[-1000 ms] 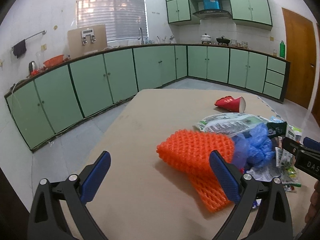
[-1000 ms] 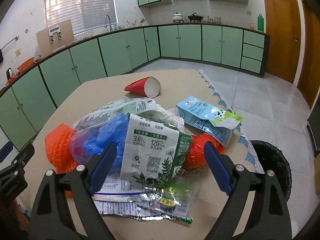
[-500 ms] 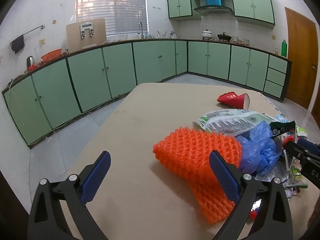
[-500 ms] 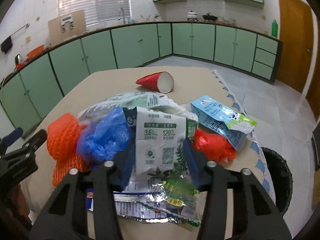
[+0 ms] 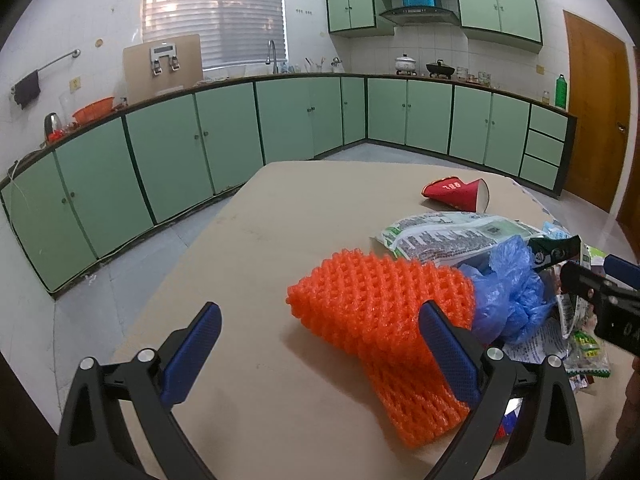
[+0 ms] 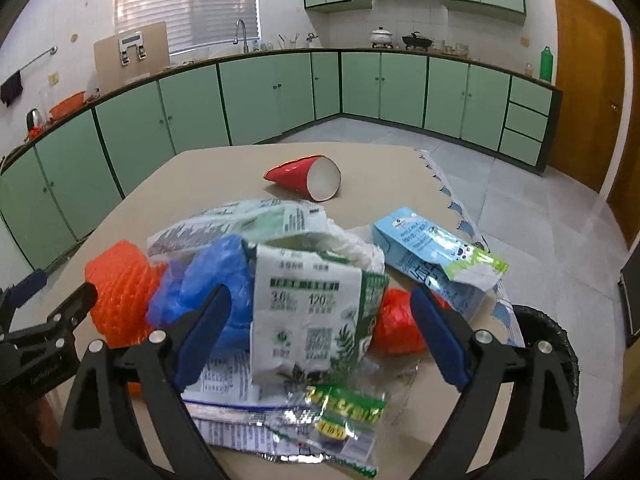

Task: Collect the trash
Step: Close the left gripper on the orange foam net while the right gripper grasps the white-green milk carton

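Right claw (image 6: 320,336) is opening around the green milk carton (image 6: 308,316), not gripping; left claw (image 5: 320,356) is hanging open. Closing carelessly, I'm risking snagging the blue bag (image 6: 208,280) too.

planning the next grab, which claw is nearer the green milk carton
Right. The right claw straddles the carton, jaws opening around it; the left claw sits beyond the orange net.

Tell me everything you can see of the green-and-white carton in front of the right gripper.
The carton is crumpled white card with green bands, leaf art, a printed code and "3.6" and "120". It leans tilted on top of the trash pile, over clear wrappers, against a blue bag and beside a red bag. It sits between the right gripper's fingers, which are opening and do not touch it.
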The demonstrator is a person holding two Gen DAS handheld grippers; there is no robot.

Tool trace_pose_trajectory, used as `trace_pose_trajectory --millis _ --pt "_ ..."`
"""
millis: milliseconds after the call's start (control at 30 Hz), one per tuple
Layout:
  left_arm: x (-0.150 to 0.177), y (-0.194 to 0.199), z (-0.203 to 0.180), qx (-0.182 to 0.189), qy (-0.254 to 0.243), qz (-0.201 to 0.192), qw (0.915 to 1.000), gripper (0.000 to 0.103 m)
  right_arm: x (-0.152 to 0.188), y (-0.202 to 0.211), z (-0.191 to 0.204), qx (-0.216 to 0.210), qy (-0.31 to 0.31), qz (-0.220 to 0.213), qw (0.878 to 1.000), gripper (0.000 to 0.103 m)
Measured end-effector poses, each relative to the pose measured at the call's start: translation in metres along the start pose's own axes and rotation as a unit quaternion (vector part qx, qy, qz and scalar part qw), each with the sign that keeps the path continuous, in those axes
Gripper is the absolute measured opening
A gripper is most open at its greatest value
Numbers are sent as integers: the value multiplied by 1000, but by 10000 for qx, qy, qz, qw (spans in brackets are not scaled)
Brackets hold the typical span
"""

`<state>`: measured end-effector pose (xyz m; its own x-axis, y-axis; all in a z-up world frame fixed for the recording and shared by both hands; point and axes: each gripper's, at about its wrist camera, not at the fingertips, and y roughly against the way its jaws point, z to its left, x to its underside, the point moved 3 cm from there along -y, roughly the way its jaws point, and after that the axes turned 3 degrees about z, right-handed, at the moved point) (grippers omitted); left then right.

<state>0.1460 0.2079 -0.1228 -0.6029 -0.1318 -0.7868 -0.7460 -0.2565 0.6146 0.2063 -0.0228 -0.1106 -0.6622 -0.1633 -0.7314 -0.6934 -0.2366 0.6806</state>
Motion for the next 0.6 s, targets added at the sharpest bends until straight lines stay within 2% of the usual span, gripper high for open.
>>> trace_pose_trajectory --millis 167,200,233,333,600 --pt "-5 -5 0 36 8 17 10000 97 -5 -14 -5 -179 -210 207 9994 86" --pt "-5 -7 -1 50 3 28 10000 97 -4 -17 -7 -262 -262 259 9990 75" --pt "-6 -9 -2 67 1 44 10000 97 -4 -18 -7 -316 -276 298 9987 69" --pt "-7 -11 -2 93 1 77 9999 97 -4 -18 -3 -356 -194 290 9988 69" --pt "-6 -2 -2 145 29 58 9999 97 -12 8 5 -399 24 -91 9992 68"
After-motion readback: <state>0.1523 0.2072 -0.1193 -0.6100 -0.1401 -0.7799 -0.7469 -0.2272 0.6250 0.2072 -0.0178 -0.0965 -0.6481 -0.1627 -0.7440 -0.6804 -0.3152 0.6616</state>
